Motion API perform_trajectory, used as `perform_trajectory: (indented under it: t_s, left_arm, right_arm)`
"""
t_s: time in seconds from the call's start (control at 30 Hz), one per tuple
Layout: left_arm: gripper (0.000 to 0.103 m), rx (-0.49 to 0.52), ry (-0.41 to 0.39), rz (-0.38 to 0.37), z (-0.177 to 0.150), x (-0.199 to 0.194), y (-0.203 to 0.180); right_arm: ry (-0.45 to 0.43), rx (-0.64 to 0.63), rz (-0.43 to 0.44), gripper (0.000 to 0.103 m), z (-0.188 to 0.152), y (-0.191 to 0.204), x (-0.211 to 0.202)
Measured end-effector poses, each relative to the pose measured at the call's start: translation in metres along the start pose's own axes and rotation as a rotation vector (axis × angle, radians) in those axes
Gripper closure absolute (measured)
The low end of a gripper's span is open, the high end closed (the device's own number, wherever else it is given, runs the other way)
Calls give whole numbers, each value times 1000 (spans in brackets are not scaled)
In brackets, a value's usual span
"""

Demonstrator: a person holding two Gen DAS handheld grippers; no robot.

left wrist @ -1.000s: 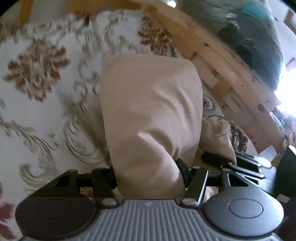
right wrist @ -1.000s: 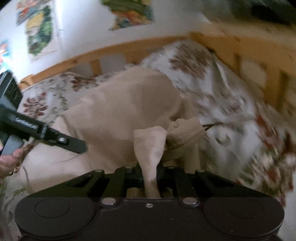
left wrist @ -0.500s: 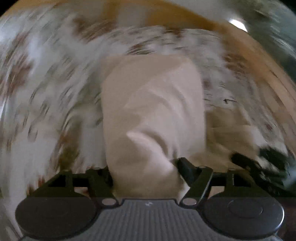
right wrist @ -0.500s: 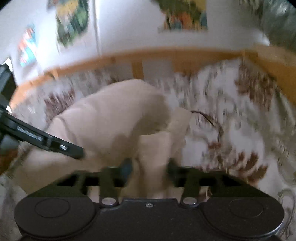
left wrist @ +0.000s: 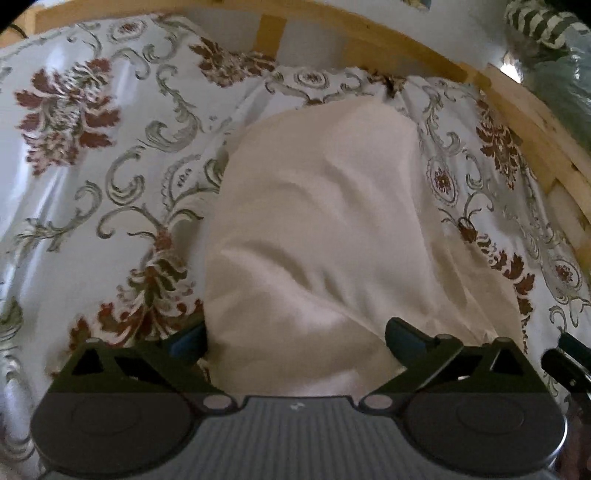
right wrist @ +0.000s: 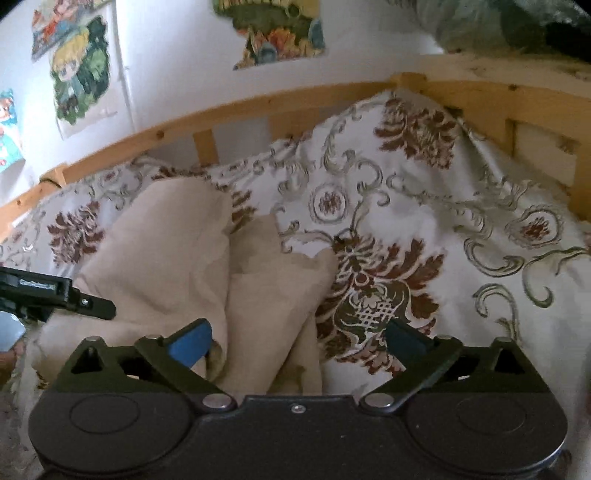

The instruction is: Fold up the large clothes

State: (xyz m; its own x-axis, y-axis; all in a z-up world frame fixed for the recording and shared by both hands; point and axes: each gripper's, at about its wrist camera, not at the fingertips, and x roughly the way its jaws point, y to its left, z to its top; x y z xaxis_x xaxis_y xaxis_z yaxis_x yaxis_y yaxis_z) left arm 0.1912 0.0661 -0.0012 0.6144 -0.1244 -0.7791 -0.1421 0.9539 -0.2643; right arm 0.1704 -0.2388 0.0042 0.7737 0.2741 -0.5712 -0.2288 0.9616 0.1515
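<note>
Cloth [left wrist: 325, 229] lies loose between both opening tongs, left [left wrist: 295, 341] and right [right wrist: 299, 341].

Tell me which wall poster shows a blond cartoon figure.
The blond-figure poster, at the upper left of the right wrist view, shows yellow hair against green; the poster right of it is mostly orange and green.

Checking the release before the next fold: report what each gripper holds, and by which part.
Nothing is held. The left gripper and right gripper are both opening, fingers clear of the beige garment, which lies loose between them on the floral bedspread.
</note>
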Motion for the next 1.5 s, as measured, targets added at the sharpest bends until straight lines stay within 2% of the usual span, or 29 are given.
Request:
perform_trajectory:
  t_s: [0.17, 0.43, 0.6, 0.7, 0.77, 0.83, 0.93, 1.0, 1.1, 1.23, 1.5]
  left_arm:
    - [1, 27, -38, 0, -6, -30, -4]
    - [1, 105, -116, 19, -29, -106, -10]
    - [1, 98, -265, 33, -79, -173, -2]
    - [1, 71, -319, 73, -112, -196, 5]
    - [1, 54, -356, 102, -133, -203, 9]
    - [1, 65, -360, 124, -145, -201, 9]
    - [1, 115, -339, 170, -152, -194, 3]
    - [1, 136, -371, 166, -156, -195, -2]
    - [1, 154, -414, 166, -159, -198, -7]
    - [1, 184, -414, 179, -162, -196, -11]
    - [1, 193, -394, 180, -163, -191, -11]
  right_arm:
    - [-83, -43, 11, 1, 1, 21, -35]
    - [-217, -43, 35, 1, 7, 58, -91]
    - [-201, -98, 44, 1, 3, 83, -125]
    - [-215, -110, 32, 1, -11, 92, -149]
    - [-206, -120, 29, 1, -20, 96, -163]
    - [-222, -120, 9, 1, -28, 98, -174]
    - [-267, -157, -82, 1, -42, 107, -185]
    - [-282, -191, -116, 1, -52, 115, -189]
    - [-240, -254, -81, 1, -64, 123, -184]
    - [-224, -315, -73, 1, -72, 127, -184]
    - [-197, -215, -80, 1, -70, 112, -183]
